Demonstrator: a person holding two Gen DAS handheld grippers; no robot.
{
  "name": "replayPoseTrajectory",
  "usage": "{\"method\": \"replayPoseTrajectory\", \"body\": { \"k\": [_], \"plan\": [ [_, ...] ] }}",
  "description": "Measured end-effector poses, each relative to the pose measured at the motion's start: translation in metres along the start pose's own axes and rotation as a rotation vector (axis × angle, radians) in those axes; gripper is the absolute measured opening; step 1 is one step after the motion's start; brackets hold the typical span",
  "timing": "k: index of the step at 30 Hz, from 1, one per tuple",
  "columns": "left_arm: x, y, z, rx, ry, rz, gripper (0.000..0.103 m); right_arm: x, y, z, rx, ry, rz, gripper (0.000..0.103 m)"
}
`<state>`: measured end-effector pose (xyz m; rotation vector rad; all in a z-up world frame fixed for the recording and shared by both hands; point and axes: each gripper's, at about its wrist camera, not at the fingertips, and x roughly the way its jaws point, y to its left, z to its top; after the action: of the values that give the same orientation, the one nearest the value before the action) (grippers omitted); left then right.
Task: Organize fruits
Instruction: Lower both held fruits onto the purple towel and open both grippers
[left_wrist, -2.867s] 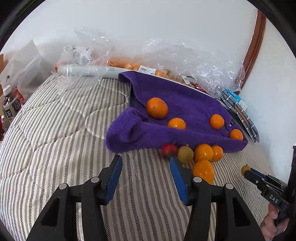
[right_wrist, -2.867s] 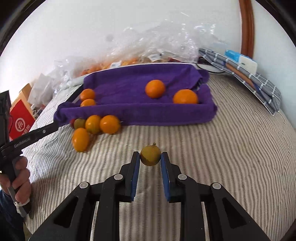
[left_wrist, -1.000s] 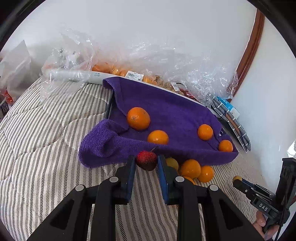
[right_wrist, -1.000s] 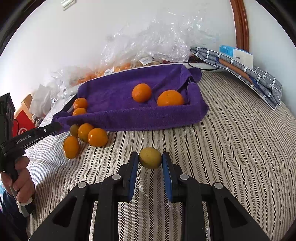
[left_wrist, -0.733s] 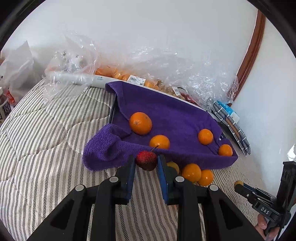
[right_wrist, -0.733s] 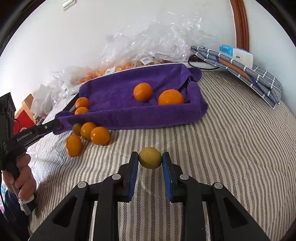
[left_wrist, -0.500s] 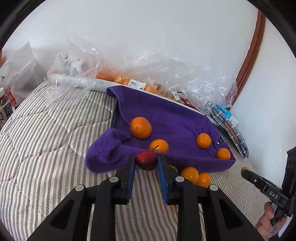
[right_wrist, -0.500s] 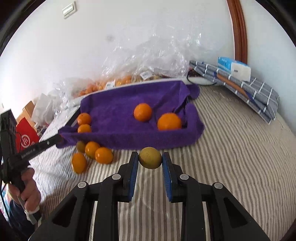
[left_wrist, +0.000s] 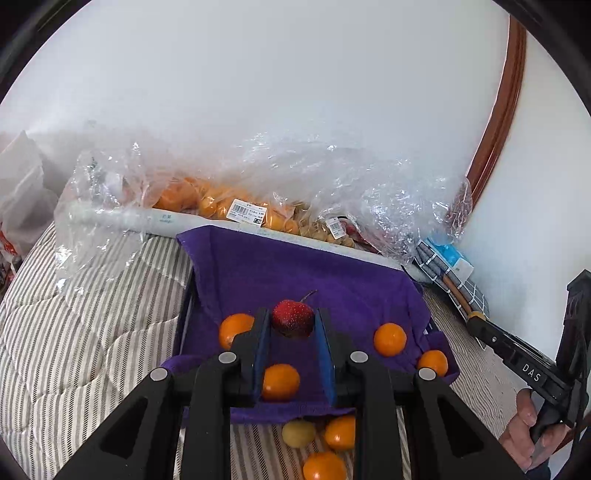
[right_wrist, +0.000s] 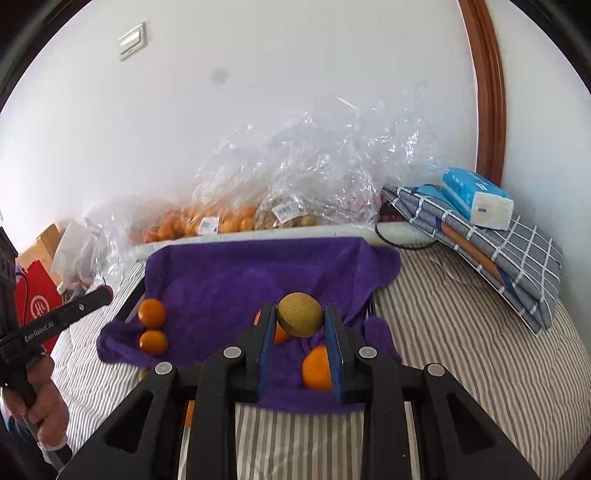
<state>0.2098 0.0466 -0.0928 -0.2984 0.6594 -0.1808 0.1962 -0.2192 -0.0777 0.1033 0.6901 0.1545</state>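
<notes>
Two tongs: both are raised above the bed, each pinching one fruit at its tips.
Left tongs (left_wrist: 293, 321): pressed onto a red strawberry (left_wrist: 293, 318), its stem pointing up and away.
Right tongs (right_wrist: 300, 315): pressed onto a yellow-green fruit (right_wrist: 300, 314).
Purple towel (left_wrist: 295, 266): lies spread below and ahead of both tongs, its edges turned up like a shallow tray.
Oranges on towel: four, seen from the left tongs; one (left_wrist: 280, 381) shows between the left fingers, one (left_wrist: 233, 329) just left of them, two (left_wrist: 389, 339) to their right.
Loose fruit: three pieces lie on the striped bed cover (left_wrist: 92, 332) nearer than the towel, under the left tongs; two oranges (left_wrist: 340, 432) and one yellowish fruit (left_wrist: 298, 432).
Plastic bags (left_wrist: 258, 206): far beyond the towel, against the wall, holding more oranges.
Folded checked cloth (right_wrist: 498, 251): right of the right tongs, with a blue tissue pack (right_wrist: 476, 199) on top.
Hands: each view shows a hand (right_wrist: 40, 398) gripping the other tool's handle at the frame's edge.
</notes>
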Motion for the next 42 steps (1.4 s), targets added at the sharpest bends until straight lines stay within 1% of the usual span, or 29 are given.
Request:
{"method": "replayPoseTrajectory", "body": {
  "k": [5,8,11,13,16,17,19,22,25,28,31,32,34,35,36,39,42],
  "plan": [
    [0.038,-0.008,0.002,0.001,0.046,0.045,0.023,0.031,-0.008,0.014,0.004,-0.003,-0.001,0.026],
    [0.052,-0.007,-0.005,-0.006,0.07,0.04,0.023,0.049,-0.013,0.01,0.011,0.012,-0.005,0.026],
    [0.061,-0.006,-0.012,0.005,0.086,0.047,0.023,0.063,-0.021,0.001,0.034,0.045,0.003,0.026],
    [0.064,-0.005,-0.015,0.001,0.103,0.036,0.023,0.071,-0.023,-0.003,0.036,0.077,0.006,0.026],
    [0.065,-0.001,-0.016,-0.003,0.101,0.029,0.023,0.076,-0.024,-0.007,0.039,0.091,0.004,0.026],
    [0.067,0.0,-0.017,-0.005,0.103,0.029,0.023,0.079,-0.025,-0.008,0.045,0.101,0.018,0.026],
    [0.071,0.001,-0.019,-0.011,0.121,0.019,0.023,0.082,-0.023,-0.011,0.033,0.114,0.005,0.026],
    [0.074,0.004,-0.018,-0.021,0.128,0.012,0.023,0.086,-0.018,-0.014,-0.003,0.119,-0.031,0.026],
    [0.072,0.007,-0.017,-0.034,0.106,0.007,0.023,0.087,-0.017,-0.015,-0.006,0.125,-0.028,0.026],
    [0.072,0.009,-0.017,-0.048,0.105,-0.005,0.023,0.083,-0.016,-0.015,-0.007,0.11,-0.027,0.027],
    [0.071,0.009,-0.018,-0.046,0.099,-0.002,0.025,0.079,-0.017,-0.015,-0.006,0.093,-0.039,0.035],
    [0.07,0.008,-0.018,-0.045,0.097,-0.006,0.028,0.078,-0.017,-0.015,-0.006,0.088,-0.041,0.04],
    [0.069,0.007,-0.018,-0.041,0.086,-0.018,0.034,0.075,-0.017,-0.014,-0.005,0.076,-0.05,0.045],
    [0.067,0.007,-0.018,-0.034,0.082,-0.019,0.038,0.074,-0.017,-0.014,-0.004,0.07,-0.055,0.049],
    [0.067,0.005,-0.018,-0.026,0.078,-0.015,0.039,0.072,-0.017,-0.014,-0.001,0.065,-0.058,0.053],
    [0.064,0.0,-0.019,0.0,0.059,0.0,0.041,0.061,-0.016,-0.013,0.005,0.033,-0.058,0.053],
    [0.056,-0.002,-0.019,0.01,0.023,0.009,0.044,0.049,-0.017,-0.012,0.029,0.001,-0.035,0.054]
  ]
}}
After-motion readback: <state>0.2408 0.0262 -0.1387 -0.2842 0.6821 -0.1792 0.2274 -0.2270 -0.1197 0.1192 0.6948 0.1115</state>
